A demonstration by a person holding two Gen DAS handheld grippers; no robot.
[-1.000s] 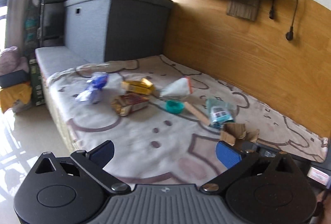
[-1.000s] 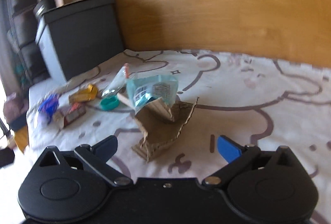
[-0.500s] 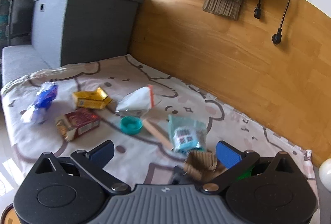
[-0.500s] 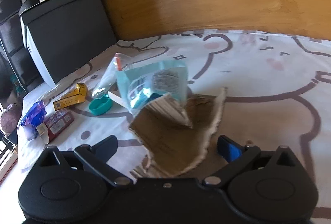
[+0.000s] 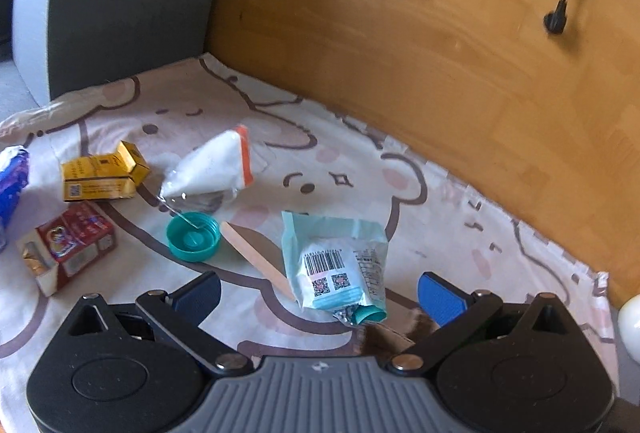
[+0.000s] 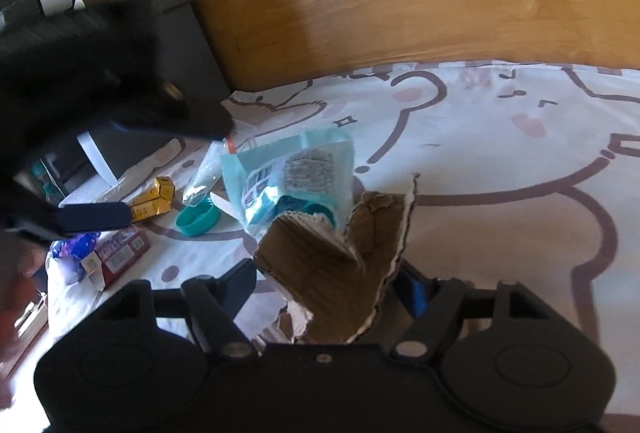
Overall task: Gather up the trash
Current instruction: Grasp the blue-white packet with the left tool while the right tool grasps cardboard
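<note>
My right gripper [image 6: 328, 289] straddles a torn brown cardboard piece [image 6: 332, 273] on the bear-print bedsheet [image 6: 500, 161]. Its jaws are closing, with the pads right at the cardboard's edges. Just beyond lies a teal pouch [image 6: 288, 177] with a barcode. My left gripper [image 5: 320, 295] hangs open over that teal pouch [image 5: 336, 261] and holds nothing. It shows as a blurred black shape [image 6: 178, 169] in the right wrist view. Around the pouch lie a wooden stick [image 5: 260, 259], a teal cap [image 5: 193, 236], a white bag [image 5: 212, 169], a yellow box [image 5: 102, 175] and a red box [image 5: 68, 245].
A wooden wall panel [image 5: 440, 65] runs along the bed's far side, with a black cable [image 5: 560, 17] hanging on it. A dark grey storage box [image 5: 128, 5] stands at the bed's head. A blue wrapper [image 5: 12, 185] lies at the left edge.
My left gripper has swept in over the litter and now hangs above the teal pouch. My right gripper came down onto the cardboard, and its jaws have narrowed around it.
</note>
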